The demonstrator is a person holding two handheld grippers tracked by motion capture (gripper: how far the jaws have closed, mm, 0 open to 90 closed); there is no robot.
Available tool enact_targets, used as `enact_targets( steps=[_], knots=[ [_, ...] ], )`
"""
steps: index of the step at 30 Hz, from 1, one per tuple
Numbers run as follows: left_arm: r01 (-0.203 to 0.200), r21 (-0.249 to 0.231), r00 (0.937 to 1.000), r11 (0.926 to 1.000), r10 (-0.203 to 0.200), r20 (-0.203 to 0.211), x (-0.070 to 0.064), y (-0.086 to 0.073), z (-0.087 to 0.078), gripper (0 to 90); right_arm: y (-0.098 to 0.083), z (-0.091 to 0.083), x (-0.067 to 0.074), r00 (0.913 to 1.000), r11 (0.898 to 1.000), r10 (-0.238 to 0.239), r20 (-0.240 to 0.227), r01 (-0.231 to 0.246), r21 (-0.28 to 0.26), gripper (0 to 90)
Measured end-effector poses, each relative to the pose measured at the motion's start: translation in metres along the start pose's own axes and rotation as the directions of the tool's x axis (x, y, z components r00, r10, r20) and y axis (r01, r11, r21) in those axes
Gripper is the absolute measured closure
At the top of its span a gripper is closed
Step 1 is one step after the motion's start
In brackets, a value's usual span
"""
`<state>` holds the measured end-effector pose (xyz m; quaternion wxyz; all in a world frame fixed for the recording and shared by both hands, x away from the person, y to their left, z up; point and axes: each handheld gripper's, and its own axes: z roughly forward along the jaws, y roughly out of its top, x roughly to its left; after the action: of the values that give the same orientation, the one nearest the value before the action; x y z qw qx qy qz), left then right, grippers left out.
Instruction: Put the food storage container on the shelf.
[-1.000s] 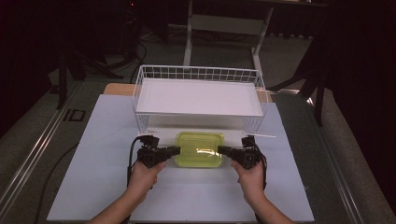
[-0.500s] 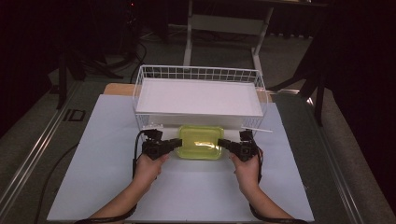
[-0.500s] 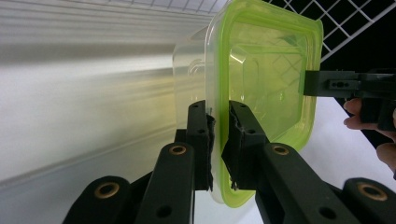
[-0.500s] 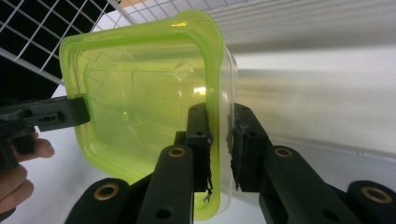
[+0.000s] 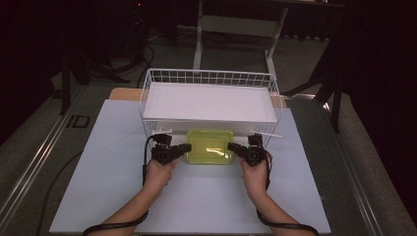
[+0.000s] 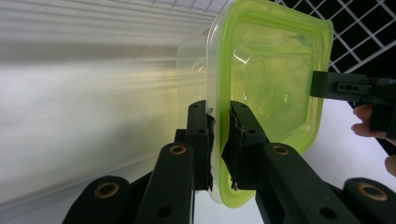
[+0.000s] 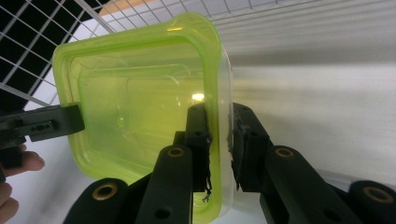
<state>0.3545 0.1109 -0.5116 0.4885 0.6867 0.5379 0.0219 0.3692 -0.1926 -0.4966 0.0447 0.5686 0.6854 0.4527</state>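
- Dark floor and table legs filled the top of the high view; lower down, a pale table top (image 5: 113,196) carried a white wire basket (image 5: 147,91) with a flat white liner.
- At the middle of that view, just below the basket's near wall, sat one clear plastic container with a yellow-green lid (image 5: 210,146); I could not tell whether it touched the wire.
- My left gripper (image 5: 183,148) was clamped on the container's left edge: in the left gripper view its pads were closed on the lid rim (image 6: 219,126), one above and one below.
- My right gripper (image 5: 234,147) gripped the opposite edge; in the right gripper view the rim (image 7: 219,135) ran between the jaws, the left pad on the lid, the right pad against the clear wall, as far as I could judge.
- I judged the box light and apparently empty, since I saw nothing inside through the lid.
- Thin, smooth plastic like this should flex and slip, so I reckoned the stiffer lid rim, taken on two opposite sides, was the right hold, kept level so the lid would not pop.
- Count: one container, one lid, one basket, two grippers.
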Motion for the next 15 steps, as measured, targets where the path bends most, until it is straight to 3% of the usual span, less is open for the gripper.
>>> enact_targets(
  steps=[4, 10, 15],
  knots=[
    [0.013, -0.007, 0.9999, 0.9999, -0.013, 0.009, 0.0042, 0.001, 0.0029, 80.8, -0.0003, 0.0021, 0.0003, 0.9999, 1.0, -0.012, 0.006, 0.012, -0.011, 78.8],
    [-0.004, -0.032, 1.0, 0.9995, 0.004, 0.008, 0.0057, 0.0008, 0.0058, 78.4, 0.0018, 0.0045, -0.0017, 0.9998, 0.999, -0.018, 0.008, 0.019, -0.045, 78.6],
    [-0.085, -0.069, 0.9951, 0.994, 0.081, -0.057, 0.0014, 0.0012, 0.0081, 74.2, 0.0026, 0.0081, -0.0025, 0.9996, 0.997, -0.02, 0.019, 0.021, -0.07, 78.2]
  ],
)
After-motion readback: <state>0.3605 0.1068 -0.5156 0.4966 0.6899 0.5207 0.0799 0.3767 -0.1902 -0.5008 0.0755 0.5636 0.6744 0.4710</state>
